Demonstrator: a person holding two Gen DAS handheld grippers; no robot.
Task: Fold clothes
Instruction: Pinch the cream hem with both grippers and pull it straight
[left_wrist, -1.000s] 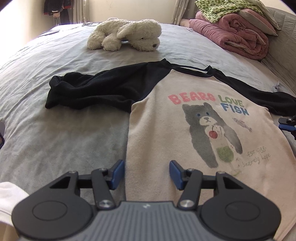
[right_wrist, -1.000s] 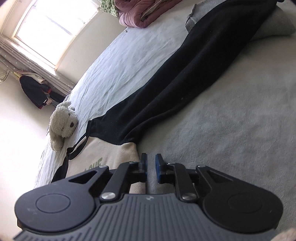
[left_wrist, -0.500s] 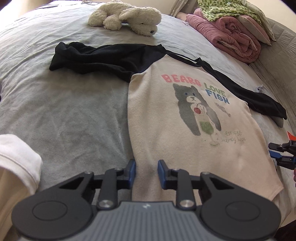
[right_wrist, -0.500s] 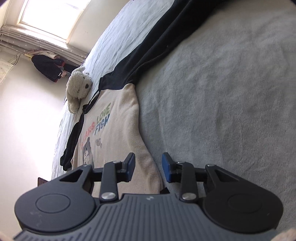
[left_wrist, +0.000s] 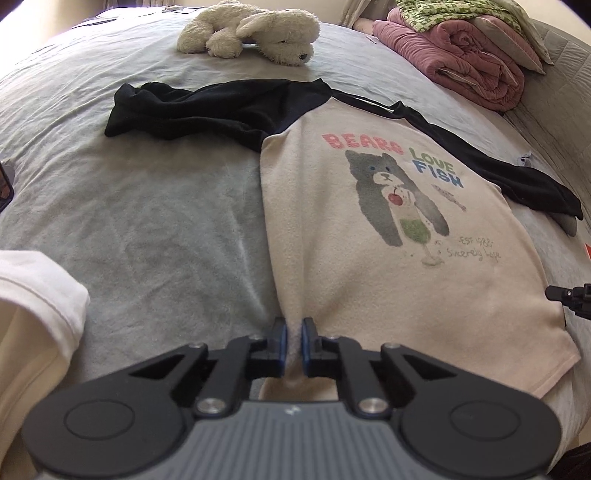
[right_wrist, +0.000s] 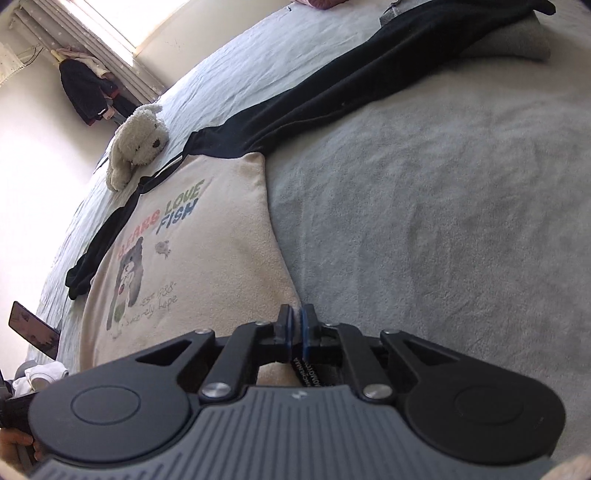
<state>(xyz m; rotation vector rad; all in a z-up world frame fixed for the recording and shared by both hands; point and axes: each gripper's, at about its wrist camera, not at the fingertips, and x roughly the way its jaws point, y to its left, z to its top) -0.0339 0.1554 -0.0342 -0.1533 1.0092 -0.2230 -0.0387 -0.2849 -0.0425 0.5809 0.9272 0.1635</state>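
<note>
A cream raglan shirt (left_wrist: 369, 258) with a bear print and black sleeves (left_wrist: 192, 110) lies front up on the grey bed (left_wrist: 147, 221). My left gripper (left_wrist: 291, 332) sits at the hem's left corner. Its jaws are closing, and a puckered fold of cream cloth is pinched between the blue pads. In the right wrist view, my right gripper (right_wrist: 295, 321) is at the opposite hem corner of the shirt (right_wrist: 207, 258). Its jaws are closing too, with the cloth's edge between the pads. The right gripper's tips (left_wrist: 565, 295) peek in at the left view's right edge.
A white plush dog (left_wrist: 251, 33) lies at the far end of the bed. Folded pink and green blankets (left_wrist: 461, 62) are stacked at the far right. A dark phone (right_wrist: 33, 328) lies beside the shirt. A person's white sleeve (left_wrist: 33, 295) shows at the near left.
The left jaws narrowed from wide apart onto the hem cloth. The right gripper travelled from the black sleeve down the shirt's side to the hem corner and closed there.
</note>
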